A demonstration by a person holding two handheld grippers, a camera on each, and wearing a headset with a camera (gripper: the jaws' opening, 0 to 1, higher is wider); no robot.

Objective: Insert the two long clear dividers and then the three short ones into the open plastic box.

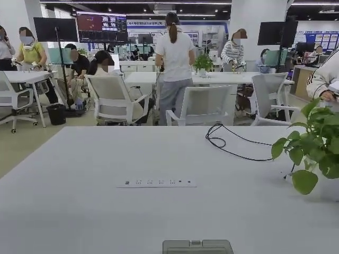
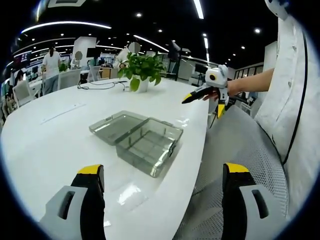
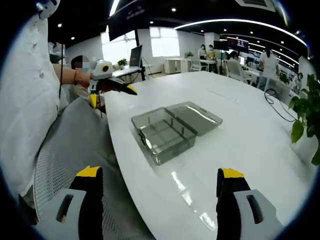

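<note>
The clear grey plastic box lies open on the white table, its lid flat beside it. In the right gripper view the box and its lid sit ahead of my jaws. A strip of the box shows at the bottom of the head view. My left gripper is open, short of the box at the table edge. My right gripper is open too, on the opposite side. Each gripper shows in the other's view, held off the table edge: the right gripper, the left gripper. I cannot make out any dividers.
A potted plant stands at the table's right, with a black cable beside it. A socket strip is set into the table's middle. Mesh chair seat lies below the grippers. People and chairs stand beyond the table.
</note>
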